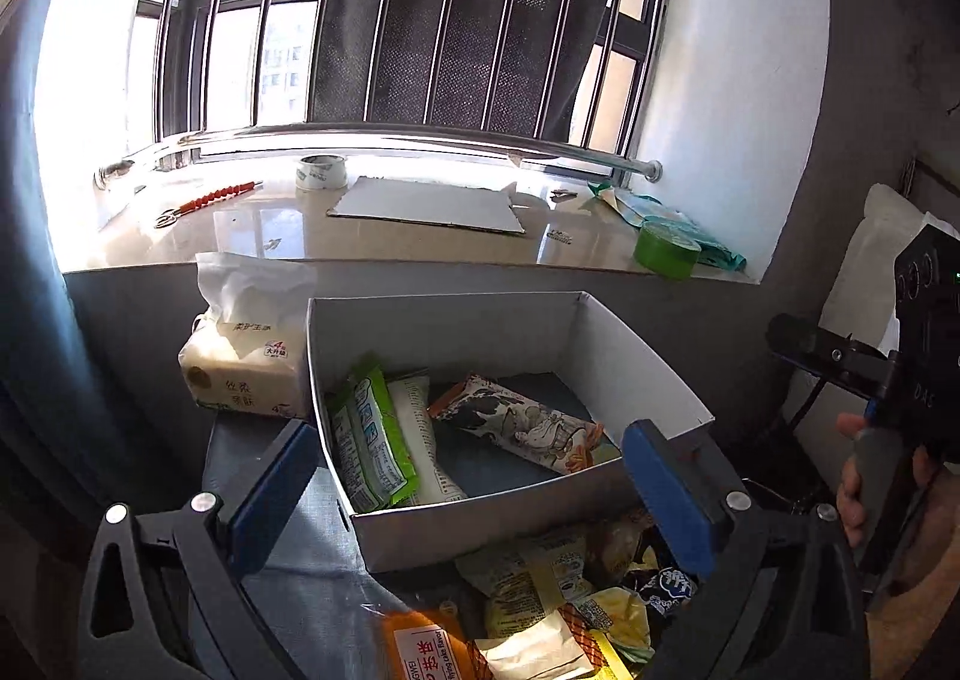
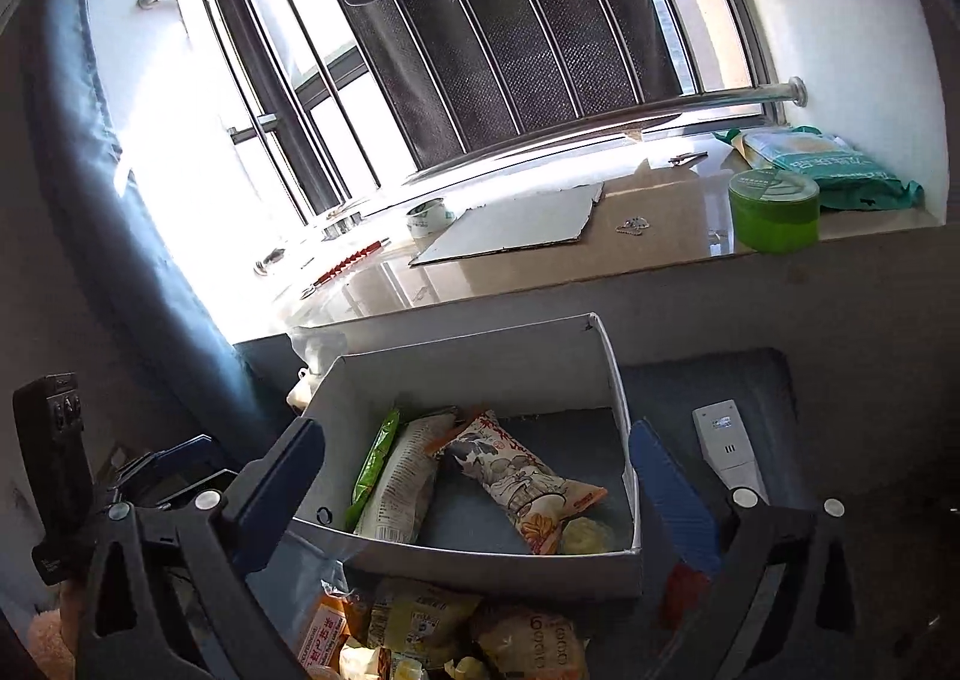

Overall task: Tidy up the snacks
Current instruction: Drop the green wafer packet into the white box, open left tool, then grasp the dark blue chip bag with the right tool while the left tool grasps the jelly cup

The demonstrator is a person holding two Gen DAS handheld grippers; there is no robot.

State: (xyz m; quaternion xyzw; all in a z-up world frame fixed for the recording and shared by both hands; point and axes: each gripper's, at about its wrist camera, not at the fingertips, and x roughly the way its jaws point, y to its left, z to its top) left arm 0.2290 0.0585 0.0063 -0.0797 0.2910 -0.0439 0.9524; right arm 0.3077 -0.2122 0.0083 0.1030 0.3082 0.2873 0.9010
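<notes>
Only the right wrist shows a white remote (image 2: 729,443) beside the box (image 2: 480,374).

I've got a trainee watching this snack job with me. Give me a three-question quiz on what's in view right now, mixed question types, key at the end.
1. True or false: the white box is empty.
2. Multiple choice: the green tape roll sits A) in the box, B) on the windowsill, C) on the snack pile.
3. Fill in: the left gripper and right gripper are both ____ and hold nothing.

Key:
1. False; a green packet and a cartoon-printed packet, among others, lie inside.
2. B.
3. Open.
</notes>
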